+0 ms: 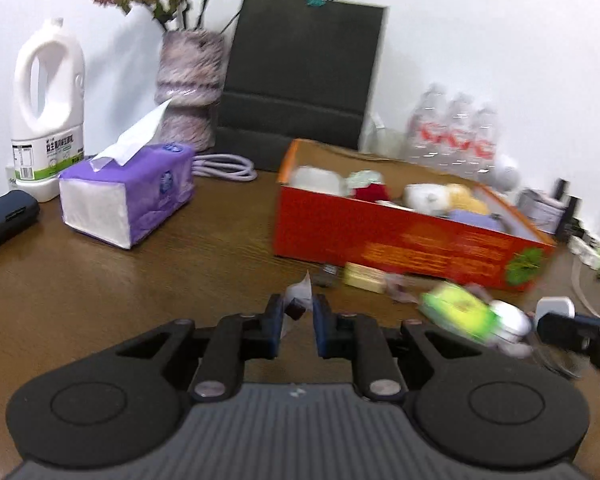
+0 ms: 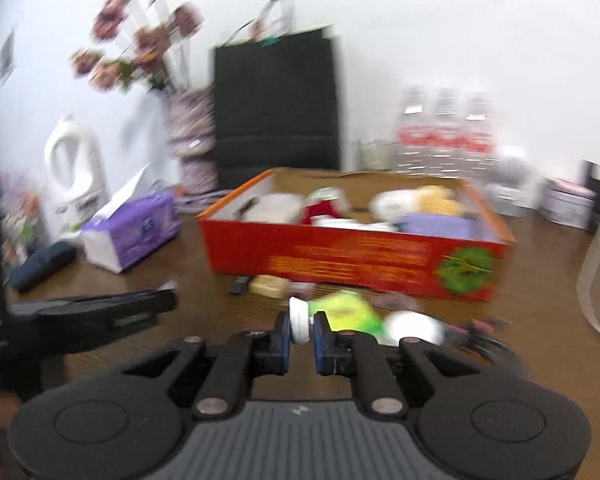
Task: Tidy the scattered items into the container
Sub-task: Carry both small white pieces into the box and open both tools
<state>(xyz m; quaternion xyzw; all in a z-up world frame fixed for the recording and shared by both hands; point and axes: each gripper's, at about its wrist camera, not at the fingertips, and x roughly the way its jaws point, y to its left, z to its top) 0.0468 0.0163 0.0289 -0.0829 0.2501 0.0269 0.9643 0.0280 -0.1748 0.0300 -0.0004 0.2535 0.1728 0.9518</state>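
A red open box (image 1: 400, 240) (image 2: 352, 256) sits on the brown table and holds several soft toys and small items. My left gripper (image 1: 298, 312) is shut on a small wrapped candy (image 1: 298, 298) with a clear wrapper, held above the table before the box. My right gripper (image 2: 300, 326) is shut on a small white plug-like item (image 2: 300, 320). In front of the box lie a yellow bar (image 1: 364, 277) (image 2: 269, 285), a green packet (image 1: 458, 312) (image 2: 350, 312), a white round item (image 1: 510, 320) (image 2: 414, 328) and a small dark piece (image 1: 327, 274) (image 2: 240, 284).
A purple tissue pack (image 1: 128, 196) (image 2: 132, 232), white detergent bottle (image 1: 48, 108), flower vase (image 1: 190, 88), black bag (image 1: 300, 80), water bottles (image 1: 452, 136) and a dark case (image 1: 4, 216) stand around the table. My left gripper shows in the right wrist view (image 2: 100, 308).
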